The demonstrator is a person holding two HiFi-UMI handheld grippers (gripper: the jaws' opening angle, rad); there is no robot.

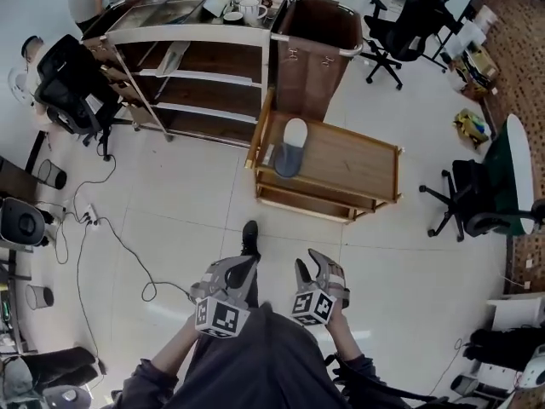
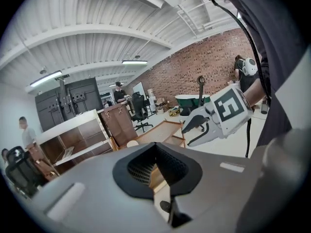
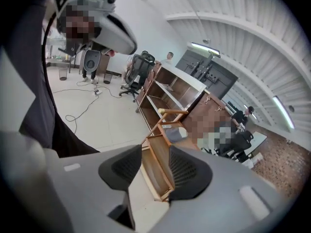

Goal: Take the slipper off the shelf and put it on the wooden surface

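Observation:
A grey and white slipper [image 1: 289,147] lies on the top of the low wooden cart [image 1: 358,164], at its left end; the same slipper [image 3: 176,133] shows small and far off in the right gripper view. The brown shelf [image 1: 200,77] with white edges stands behind the cart. Both grippers are held close to my body, well short of the cart. My left gripper [image 1: 246,267] has its tips together [image 2: 155,148] and holds nothing. The jaws of my right gripper [image 1: 312,263] stand apart [image 3: 155,161], with only the distant cart seen through the gap.
A tall brown bin [image 1: 311,49] stands right of the shelf. Cups [image 1: 243,7] sit on the shelf top. Office chairs [image 1: 68,83] [image 1: 400,28] [image 1: 473,198] ring the area. A cable [image 1: 111,237] runs across the white floor at left. My shoe [image 1: 249,237] points toward the cart.

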